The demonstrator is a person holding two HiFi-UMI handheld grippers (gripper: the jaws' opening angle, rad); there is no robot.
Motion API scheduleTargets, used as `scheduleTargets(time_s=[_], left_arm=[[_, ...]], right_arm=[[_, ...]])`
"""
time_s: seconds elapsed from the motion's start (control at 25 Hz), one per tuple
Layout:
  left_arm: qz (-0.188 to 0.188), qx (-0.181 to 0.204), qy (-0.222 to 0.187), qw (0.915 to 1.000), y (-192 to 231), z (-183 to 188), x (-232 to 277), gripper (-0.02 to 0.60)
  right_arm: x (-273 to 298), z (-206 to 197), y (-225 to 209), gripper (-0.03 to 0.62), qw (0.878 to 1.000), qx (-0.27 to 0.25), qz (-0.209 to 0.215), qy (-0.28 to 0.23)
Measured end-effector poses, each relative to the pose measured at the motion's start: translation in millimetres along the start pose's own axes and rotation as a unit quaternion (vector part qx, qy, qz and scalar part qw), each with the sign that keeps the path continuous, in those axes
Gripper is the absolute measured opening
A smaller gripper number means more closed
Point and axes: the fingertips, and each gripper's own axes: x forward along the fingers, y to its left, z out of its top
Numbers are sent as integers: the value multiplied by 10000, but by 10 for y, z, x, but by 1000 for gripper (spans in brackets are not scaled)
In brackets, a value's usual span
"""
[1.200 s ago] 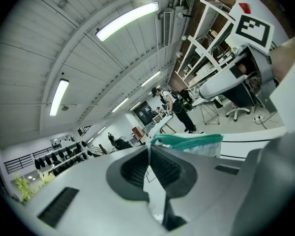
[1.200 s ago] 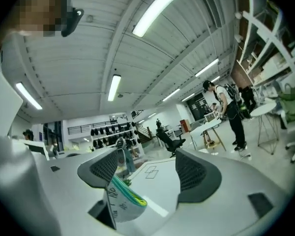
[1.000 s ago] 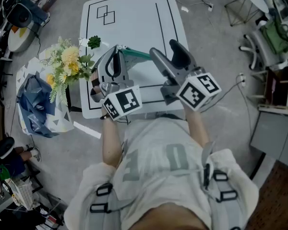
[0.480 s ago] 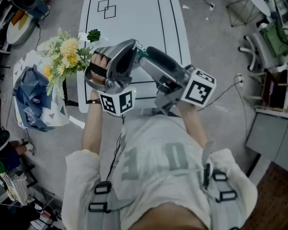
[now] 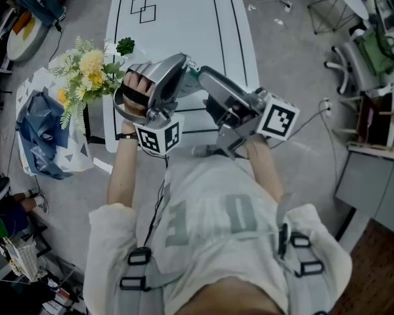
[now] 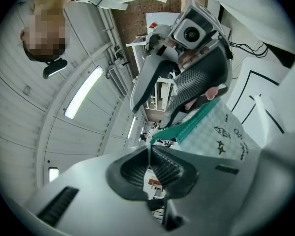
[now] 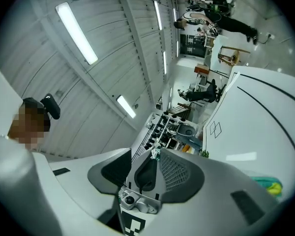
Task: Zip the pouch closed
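I hold both grippers up above the white table [image 5: 177, 18], tips facing each other. The pouch [image 6: 221, 132] is white check fabric with black print and a teal zipper band; only a teal sliver of the pouch [image 5: 190, 71] shows in the head view. My left gripper [image 6: 148, 150] is shut on the pouch's corner beside the band. My left gripper [image 5: 181, 63] rides tilted in the hand. The right gripper [image 6: 187, 90] faces it with the band's far end between its fingers. Its jaws are closing in the right gripper view [image 7: 147, 162], a gap still showing and a teal bit just above.
A bunch of yellow and white flowers [image 5: 85, 71] and a small green plant [image 5: 125, 46] stand at the table's left edge. A blue bag [image 5: 43, 130] lies on the floor to the left. A chair [image 5: 371, 48] and clutter stand at the right.
Both grippers have rolled and drawn closer together above the table, carrying the pouch up between them. The right gripper's fingers stand narrower than a second ago.
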Motion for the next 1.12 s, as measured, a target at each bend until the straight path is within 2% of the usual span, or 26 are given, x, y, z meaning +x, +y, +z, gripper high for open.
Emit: scheduleTargets(time_s=[0.12, 0.28, 0.64, 0.92, 1.12], left_arm=[[-31, 5, -6, 10000, -19, 5, 0, 14], [-143, 58, -5, 9999, -81, 24, 9, 14], [-119, 45, -102, 9999, -117, 124, 4, 14], [-95, -12, -96, 9999, -109, 138, 8, 14], [-167, -319, -18, 9994, -123, 112, 11, 14]], right_arm=[[1, -7, -27, 142, 10000, 79, -20, -20], [23, -32, -12, 129, 9998, 178, 34, 2], [-36, -39, -152, 21, 9993, 204, -315, -79], [-61, -25, -181, 9, 9986, 345, -360, -167], [-68, -21, -219, 8, 9979, 425, -454, -172]])
